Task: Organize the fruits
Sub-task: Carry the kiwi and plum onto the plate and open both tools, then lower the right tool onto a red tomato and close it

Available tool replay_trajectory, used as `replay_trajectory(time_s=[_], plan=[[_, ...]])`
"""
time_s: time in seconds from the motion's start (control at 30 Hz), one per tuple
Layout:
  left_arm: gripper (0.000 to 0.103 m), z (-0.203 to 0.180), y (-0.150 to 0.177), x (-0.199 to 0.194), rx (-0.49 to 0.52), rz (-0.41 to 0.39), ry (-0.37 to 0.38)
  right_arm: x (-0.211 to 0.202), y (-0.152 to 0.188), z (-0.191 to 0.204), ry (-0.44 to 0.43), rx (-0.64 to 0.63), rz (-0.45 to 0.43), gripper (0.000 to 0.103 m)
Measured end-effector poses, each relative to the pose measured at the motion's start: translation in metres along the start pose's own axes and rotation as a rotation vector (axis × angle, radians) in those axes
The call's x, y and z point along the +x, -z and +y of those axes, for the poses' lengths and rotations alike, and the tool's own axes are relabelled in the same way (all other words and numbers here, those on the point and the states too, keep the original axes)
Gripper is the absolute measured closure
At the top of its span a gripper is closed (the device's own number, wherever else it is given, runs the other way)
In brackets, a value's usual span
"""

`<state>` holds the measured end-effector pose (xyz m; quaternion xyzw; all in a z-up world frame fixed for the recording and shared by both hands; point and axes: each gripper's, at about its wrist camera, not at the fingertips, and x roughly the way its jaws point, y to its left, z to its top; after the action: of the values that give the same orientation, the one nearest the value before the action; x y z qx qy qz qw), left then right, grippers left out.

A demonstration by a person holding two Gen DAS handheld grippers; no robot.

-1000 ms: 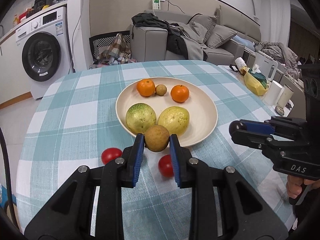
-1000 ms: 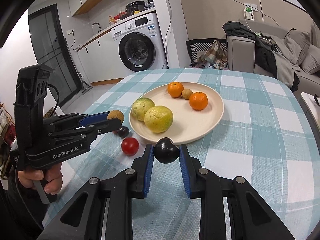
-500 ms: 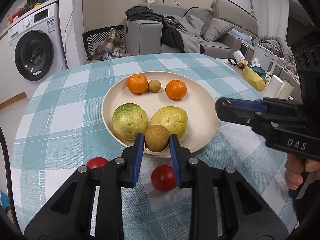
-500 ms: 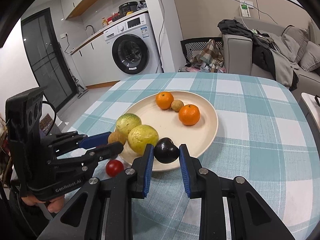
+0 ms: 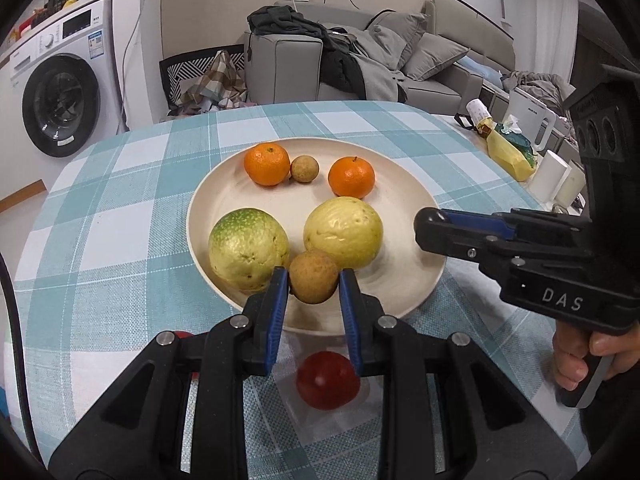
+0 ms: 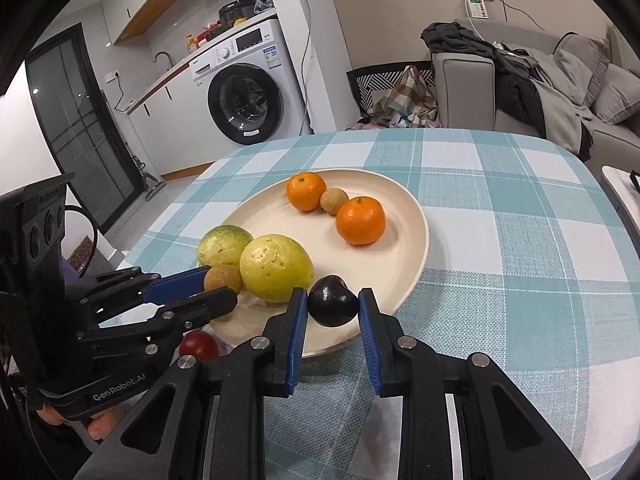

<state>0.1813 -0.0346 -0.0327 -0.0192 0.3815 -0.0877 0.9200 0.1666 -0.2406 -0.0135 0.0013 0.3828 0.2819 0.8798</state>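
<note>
Left gripper (image 5: 314, 280) clamps a brown fruit (image 5: 314, 276), right gripper (image 6: 333, 306) a dark plum (image 6: 333, 306), over the plate's (image 5: 400, 304) near rim; released early, either could roll off onto the table.

Even indoor light, sharp focus, fisheye bending, dark vignetted corners

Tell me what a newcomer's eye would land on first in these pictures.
First, the cream plate on the checked tablecloth, holding two oranges and two large yellow-green fruits. Then the left gripper clamping a small brown fruit and the right gripper clamping a dark plum, both over the plate's near edge.
</note>
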Motion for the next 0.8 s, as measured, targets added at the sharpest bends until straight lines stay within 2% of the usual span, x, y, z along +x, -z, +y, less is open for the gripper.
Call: replay_trajectory(time_s=[0.23, 0.4, 0.47, 0.53, 0.57, 0.63, 0.67, 0.7, 0.73, 0.8], plan=[[0.080, 0.004, -0.001, 0.007, -0.024, 0.012, 0.011, 0.002, 0.000, -0.002, -0.004, 0.006, -0.005, 0.076], [0.080, 0.002, -0.001, 0.004, -0.011, -0.008, 0.013, 0.003, 0.000, 0.001, 0.008, -0.004, -0.006, 0.075], [0.080, 0.000, 0.000, 0.000, -0.007, -0.012, 0.011, 0.002, -0.001, 0.002, 0.039, -0.014, -0.014, 0.072], [0.079, -0.001, 0.000, -0.004, -0.005, -0.015, 0.016, -0.002, -0.001, 0.003, 0.068, -0.016, -0.025, 0.059], [0.076, -0.002, 0.000, -0.007, -0.003, -0.016, 0.013, -0.003, -0.001, 0.002, 0.072, -0.013, -0.028, 0.056], [0.061, -0.003, 0.001, -0.014, 0.005, -0.019, -0.002, -0.008, -0.001, 0.000, 0.071, -0.009, -0.032, 0.051], [0.043, -0.003, 0.002, -0.018, 0.007, -0.024, -0.018, -0.010, -0.001, 0.000, 0.072, -0.007, -0.030, 0.049], [0.024, -0.003, 0.003, -0.024, 0.007, -0.039, -0.036, -0.012, 0.000, -0.001, 0.071, -0.003, -0.028, 0.041], [0.017, -0.003, 0.005, -0.030, 0.004, -0.055, -0.051, -0.014, 0.001, -0.002, 0.068, 0.001, -0.028, 0.031], [0.011, -0.001, 0.008, -0.042, -0.002, -0.083, -0.062, -0.020, 0.003, -0.002, 0.054, 0.009, -0.034, 0.022]])
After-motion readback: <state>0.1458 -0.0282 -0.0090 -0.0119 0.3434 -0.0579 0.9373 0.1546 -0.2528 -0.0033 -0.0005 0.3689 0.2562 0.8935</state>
